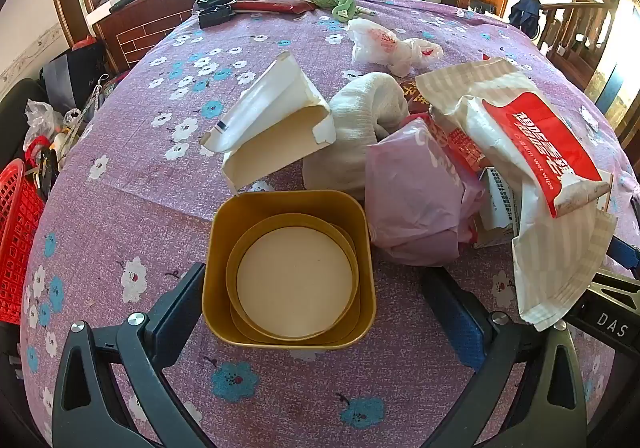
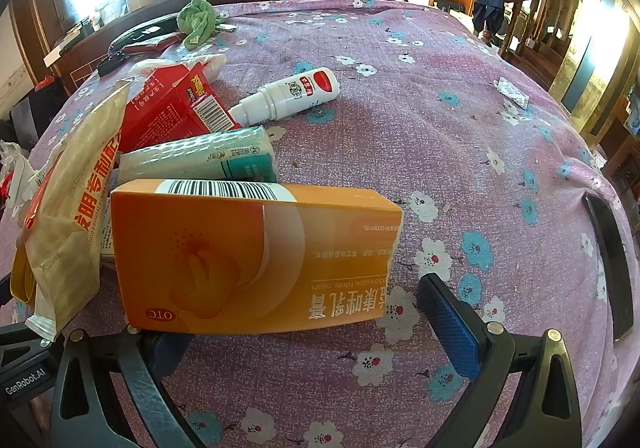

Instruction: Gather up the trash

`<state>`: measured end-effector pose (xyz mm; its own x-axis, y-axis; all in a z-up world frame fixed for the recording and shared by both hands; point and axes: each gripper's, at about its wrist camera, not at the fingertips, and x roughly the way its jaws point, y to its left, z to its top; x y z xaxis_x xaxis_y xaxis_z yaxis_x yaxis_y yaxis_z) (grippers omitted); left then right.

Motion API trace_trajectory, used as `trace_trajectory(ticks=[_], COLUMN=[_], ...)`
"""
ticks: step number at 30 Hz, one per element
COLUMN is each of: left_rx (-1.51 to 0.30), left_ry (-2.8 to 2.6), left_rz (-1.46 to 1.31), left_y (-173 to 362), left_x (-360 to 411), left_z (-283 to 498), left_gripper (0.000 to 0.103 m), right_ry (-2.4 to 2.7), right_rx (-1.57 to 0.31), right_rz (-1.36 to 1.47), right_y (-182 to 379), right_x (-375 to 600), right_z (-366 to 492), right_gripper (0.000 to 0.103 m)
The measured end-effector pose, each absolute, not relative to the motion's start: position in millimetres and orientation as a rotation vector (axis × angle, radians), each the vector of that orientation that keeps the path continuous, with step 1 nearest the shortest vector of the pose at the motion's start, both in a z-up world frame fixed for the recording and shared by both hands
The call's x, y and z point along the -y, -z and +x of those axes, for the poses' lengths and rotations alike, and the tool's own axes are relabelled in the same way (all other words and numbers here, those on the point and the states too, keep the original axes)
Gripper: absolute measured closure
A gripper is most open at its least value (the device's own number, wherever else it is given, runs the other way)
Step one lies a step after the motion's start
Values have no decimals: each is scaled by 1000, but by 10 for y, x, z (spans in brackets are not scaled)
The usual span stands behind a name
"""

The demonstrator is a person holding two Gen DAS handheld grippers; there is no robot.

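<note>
The left gripper (image 1: 316, 308) is straddling a square yellow-brown paper tub (image 1: 290, 268), jaws wide apart, gripping nothing. The right gripper (image 2: 304, 332) is gaping too — an orange cardboard medicine box (image 2: 256, 260) lying at its twelve o'clock. Collection is seemingly just starting; next, each needs closing squarely.

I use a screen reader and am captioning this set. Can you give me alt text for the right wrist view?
An orange medicine box lies on a purple flowered tablecloth between the open right gripper fingers. Behind it lie a green box, a red box and a white bottle.
</note>
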<state>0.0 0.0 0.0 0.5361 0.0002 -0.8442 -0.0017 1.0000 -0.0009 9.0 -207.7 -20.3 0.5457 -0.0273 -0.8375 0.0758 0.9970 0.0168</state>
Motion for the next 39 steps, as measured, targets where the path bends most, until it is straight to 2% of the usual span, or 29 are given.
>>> trace_trajectory(ticks=[12, 24, 34, 39], left_rx=[-1023, -800, -601, -553], left_ry=[40, 101, 18, -23], left_rz=[7, -1, -20, -4], left_y=[-74, -329, -532, -478], left_x=[-6, -309, -397, -361], left_z=[-106, -825, -1354, -1507], left_gripper=[0, 0, 0, 0], right_ry=[64, 40, -28, 14], right_rx=[-992, -1030, -754, -646], right_rz=[55, 32, -47, -51], right_y=[218, 167, -329, -354], right_x=[2083, 2102, 2037, 1868], right_z=[140, 60, -1047, -1458], right_gripper=[0, 0, 0, 2])
